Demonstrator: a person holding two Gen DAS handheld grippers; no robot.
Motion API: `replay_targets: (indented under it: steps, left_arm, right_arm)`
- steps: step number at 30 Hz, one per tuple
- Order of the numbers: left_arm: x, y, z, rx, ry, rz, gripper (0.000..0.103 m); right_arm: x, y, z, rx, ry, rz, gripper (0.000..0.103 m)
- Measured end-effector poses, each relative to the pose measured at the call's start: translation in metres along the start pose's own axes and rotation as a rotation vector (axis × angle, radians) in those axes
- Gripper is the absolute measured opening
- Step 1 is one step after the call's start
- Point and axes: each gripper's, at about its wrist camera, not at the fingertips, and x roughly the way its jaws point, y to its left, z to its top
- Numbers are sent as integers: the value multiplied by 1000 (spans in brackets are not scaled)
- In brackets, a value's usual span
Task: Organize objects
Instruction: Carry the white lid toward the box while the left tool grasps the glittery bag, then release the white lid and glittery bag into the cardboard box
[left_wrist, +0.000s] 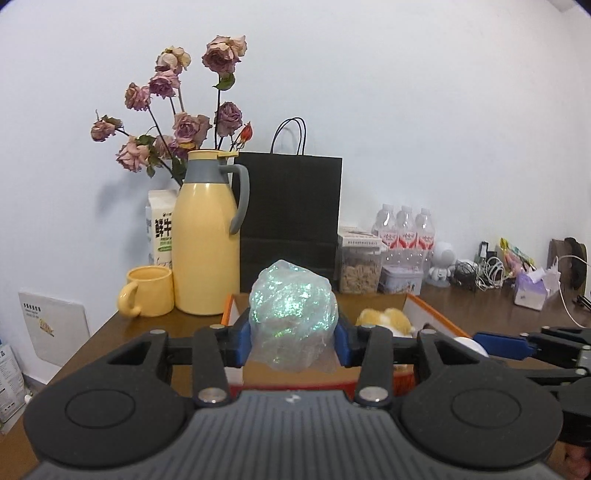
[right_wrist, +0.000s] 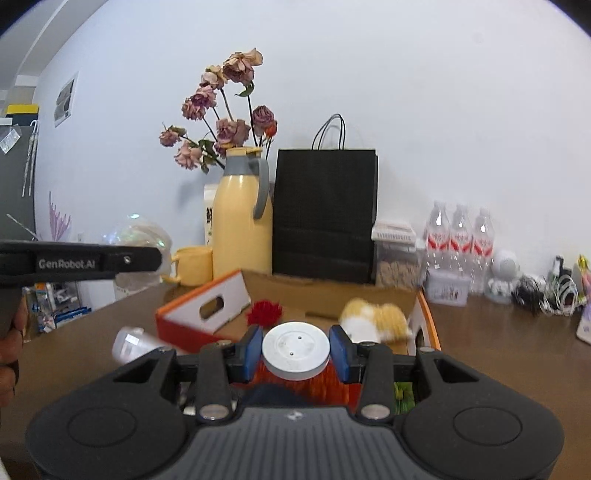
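Over orange-edged cardboard box (right_wrist: 207, 306): left gripper (left_wrist: 293, 341) clamping iridescent crumpled plastic ball (left_wrist: 293, 314), right gripper (right_wrist: 295, 352) clamping white round disc (right_wrist: 295, 349), likely for boxing.

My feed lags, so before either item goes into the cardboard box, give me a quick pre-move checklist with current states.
1. Left hand-held gripper shut on the iridescent ball: ok.
2. Right hand-held gripper shut on the white disc: ok.
3. Cardboard box open, flaps out: ok.
4. Free floor space inside: cannot tell; plush toy and red pompom already lie there.
5. Left hand-held gripper directly above the box opening: cannot tell.
6. Yellow mug and yellow jug outside the box, behind it: ok.
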Motion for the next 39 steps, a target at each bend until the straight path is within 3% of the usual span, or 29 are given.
replay_targets:
  steps: [7,13,18,25,29,31,32,33,35,37,39]
  left_arm:
    - [57,-7,11,-27,38,27,44]
    - [107,-6,5,-54,104,79,44]
    - [132,-1,-7,-67,173,111,44]
    - [140,-2,-21,-49,211,93,44]
    - [136,-3,-22,-49,190,83,50]
    - [134,-4,-23,-41,174,84,57]
    - [132,-4,-23,-41,165,84,66]
    - [130,-4,-23,-43,154,87,74]
    - [127,-3,-22,-45,128,86,81]
    - [121,-1,-22,-63,89,87,101]
    - [115,-2,-22,-64,37,113,103]
  right_arm:
    - [71,0,30,-15,29,-25,38]
    - [125,-4,24,10,111,-36,38]
    - [149,-10,9,28,168,-40,38]
    - [156,-18,-2,56,201,-35,38]
    - [154,-19,-3,55,207,-33,39]
    - [155,-19,-5,53,216,-35,38]
    - [154,-19,-5,54,215,-38,39]
    - [153,-20,-5,56,212,-40,41]
    - [148,-21,-5,63,196,-50,69]
    - [143,-23,-5,73,173,-64,86]
    - [139,-26,-6,86,152,-78,97]
